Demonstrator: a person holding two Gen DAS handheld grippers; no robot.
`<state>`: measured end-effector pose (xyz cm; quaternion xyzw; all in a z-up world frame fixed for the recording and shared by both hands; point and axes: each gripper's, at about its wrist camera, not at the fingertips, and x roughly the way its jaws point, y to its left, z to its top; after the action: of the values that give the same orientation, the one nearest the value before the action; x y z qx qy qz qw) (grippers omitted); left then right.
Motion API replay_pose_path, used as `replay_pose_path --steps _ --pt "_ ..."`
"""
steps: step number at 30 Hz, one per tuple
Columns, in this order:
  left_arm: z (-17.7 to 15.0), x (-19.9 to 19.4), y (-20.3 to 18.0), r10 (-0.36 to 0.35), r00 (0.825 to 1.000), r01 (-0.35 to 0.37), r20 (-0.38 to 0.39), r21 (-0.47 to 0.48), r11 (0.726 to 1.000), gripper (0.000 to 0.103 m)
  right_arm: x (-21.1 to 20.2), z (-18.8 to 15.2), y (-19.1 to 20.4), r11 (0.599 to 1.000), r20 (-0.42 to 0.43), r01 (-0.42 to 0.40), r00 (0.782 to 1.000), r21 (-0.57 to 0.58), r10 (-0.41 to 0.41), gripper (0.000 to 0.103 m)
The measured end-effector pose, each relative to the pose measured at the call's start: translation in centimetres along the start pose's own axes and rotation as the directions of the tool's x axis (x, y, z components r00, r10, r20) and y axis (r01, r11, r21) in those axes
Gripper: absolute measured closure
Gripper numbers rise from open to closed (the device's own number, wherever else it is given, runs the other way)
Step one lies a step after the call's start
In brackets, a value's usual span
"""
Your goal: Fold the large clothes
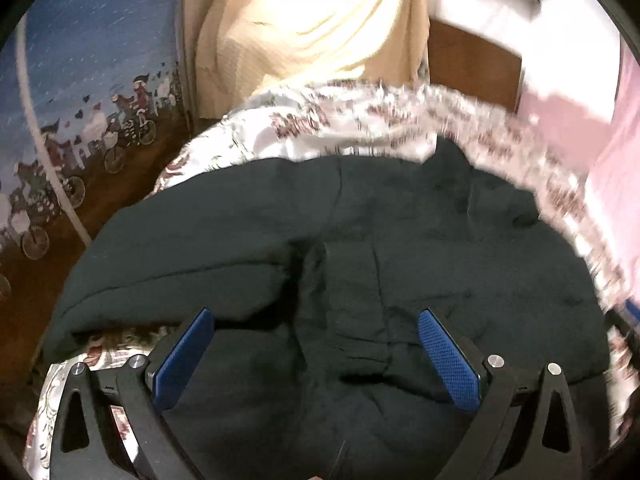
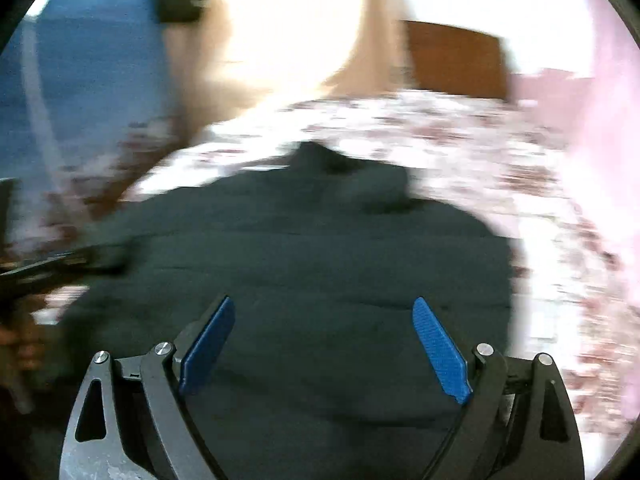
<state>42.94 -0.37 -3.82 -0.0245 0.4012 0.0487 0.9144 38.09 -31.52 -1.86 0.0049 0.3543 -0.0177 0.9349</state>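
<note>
A large dark garment point(image 1: 360, 240) lies spread on a floral-print sheet point(image 1: 304, 128), with a sleeve cuff folded across its middle. My left gripper point(image 1: 316, 316) hovers over the near part of the garment, its blue pads wide apart and nothing pinched between them. In the blurred right wrist view the same dark garment point(image 2: 304, 248) fills the centre. My right gripper point(image 2: 324, 304) stands open above it, with bare cloth showing between the pads. At the left edge of that view the other gripper's black frame point(image 2: 44, 268) is dimly visible.
A cream cloth point(image 1: 316, 24) hangs behind the sheet. A blue fabric with a bicycle print point(image 1: 88, 92) lies to the left, a white cord point(image 1: 44, 148) across it. Pink cloth point(image 1: 600, 132) lies on the right, a brown wooden panel point(image 1: 476, 60) behind.
</note>
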Motion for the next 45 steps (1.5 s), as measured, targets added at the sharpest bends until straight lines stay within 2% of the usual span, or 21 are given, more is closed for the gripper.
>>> replay_pose_path --steps 2,7,9,14,20,22,25,27,30,33,36,38,43,45 --pt "-0.7 1.3 -1.0 0.03 0.999 -0.029 -0.02 0.049 0.998 0.0 1.4 -1.2 -3.1 0.996 -0.033 0.079 0.996 0.044 -0.078 0.015" --pt "-2.8 4.2 -1.8 0.089 0.991 -0.079 -0.098 0.103 0.992 0.0 4.8 -4.1 -5.5 0.989 -0.086 0.064 0.995 0.133 -0.053 0.016" --pt "-3.4 4.7 -2.1 0.103 0.99 -0.091 -0.099 0.12 0.989 0.0 6.2 -5.3 -5.0 0.988 -0.097 0.066 0.994 0.137 -0.053 0.015" --pt "-4.2 5.1 -3.3 0.143 0.987 -0.128 -0.078 0.171 0.977 0.0 8.1 -5.3 -3.3 0.99 -0.146 0.104 0.985 0.095 -0.089 0.012" --pt "-4.2 5.3 -2.8 0.112 0.99 -0.098 -0.088 0.154 0.983 0.0 8.6 -5.4 -3.1 0.989 -0.165 0.121 0.981 0.088 -0.106 0.008" --pt "-4.1 4.8 -2.0 0.071 0.994 -0.061 -0.082 0.116 0.991 0.0 8.2 -5.5 -3.3 0.989 -0.151 0.112 0.984 0.1 -0.096 0.008" --pt "-4.3 2.1 0.2 -0.022 0.999 0.022 -0.041 0.0 1.0 0.0 7.4 -5.7 -3.8 0.988 -0.115 0.09 0.991 0.126 -0.076 0.007" --pt "-4.4 0.4 1.7 -0.07 0.997 0.068 -0.025 -0.074 0.995 0.0 6.6 -6.0 -4.0 0.987 -0.081 0.077 0.995 0.142 -0.066 0.005" --pt "-4.5 -1.6 4.4 -0.114 0.992 0.105 -0.051 -0.156 0.982 0.0 5.4 -6.4 -4.3 0.984 -0.049 0.057 0.998 0.167 -0.049 0.002" --pt "-4.8 -3.6 7.3 -0.1 0.992 0.086 -0.074 -0.179 0.98 0.0 4.2 -6.4 -4.5 0.981 -0.041 0.067 0.997 0.182 -0.061 0.002" --pt "-5.0 -4.7 11.3 -0.077 0.991 0.053 -0.106 -0.21 0.976 0.0 3.1 -6.0 -3.6 0.985 -0.062 0.087 0.995 0.147 -0.079 0.002" --pt "-5.2 -4.9 14.8 -0.066 0.989 0.03 -0.131 -0.26 0.965 0.0 2.1 -5.7 -2.1 0.992 -0.056 0.09 0.995 0.09 -0.085 0.002" --pt "-6.0 -4.1 23.2 -0.1 0.982 0.022 -0.161 -0.428 0.904 0.0 0.7 -4.0 3.3 0.992 -0.047 0.103 0.993 -0.075 -0.106 0.002" --pt "-6.4 -3.2 25.9 -0.131 0.978 0.038 -0.162 -0.48 0.876 0.0 0.3 -3.1 5.6 0.995 -0.048 0.058 0.997 -0.086 -0.062 0.002"
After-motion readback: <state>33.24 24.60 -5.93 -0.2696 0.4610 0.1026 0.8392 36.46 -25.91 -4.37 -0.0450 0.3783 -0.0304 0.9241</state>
